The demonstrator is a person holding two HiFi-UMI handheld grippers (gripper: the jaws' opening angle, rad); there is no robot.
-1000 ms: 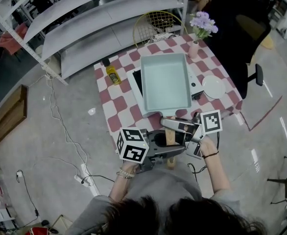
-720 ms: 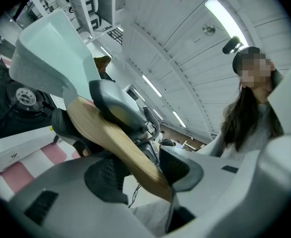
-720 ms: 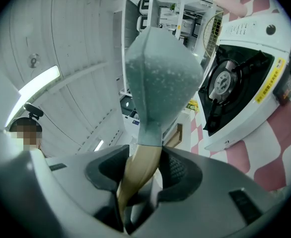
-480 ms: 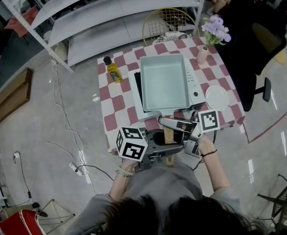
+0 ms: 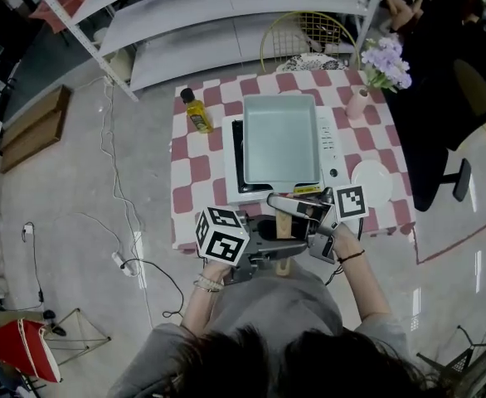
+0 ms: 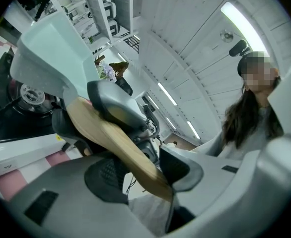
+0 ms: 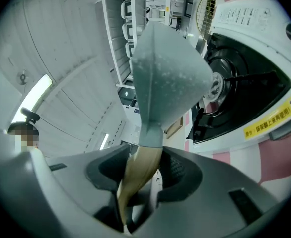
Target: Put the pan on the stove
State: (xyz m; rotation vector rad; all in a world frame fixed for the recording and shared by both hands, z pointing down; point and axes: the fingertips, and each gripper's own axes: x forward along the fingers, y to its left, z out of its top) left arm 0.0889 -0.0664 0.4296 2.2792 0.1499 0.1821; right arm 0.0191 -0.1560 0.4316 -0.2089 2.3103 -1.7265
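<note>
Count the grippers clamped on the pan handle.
2. The left gripper grips the wooden handle near its free end; the right gripper grips it closer to the pan.

Clamped by left gripper [image 6: 144, 175] fingers [image 6: 181, 168] — wooden handle [image 6: 110, 138], pan [image 6: 56, 48], stove [image 6: 30, 95]

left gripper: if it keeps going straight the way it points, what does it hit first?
Probably the right gripper. The left gripper, shut on the wooden handle of the pan, points across it at the right gripper, clamped on that handle nearer the pan. The gap between them is hard to judge.
</note>
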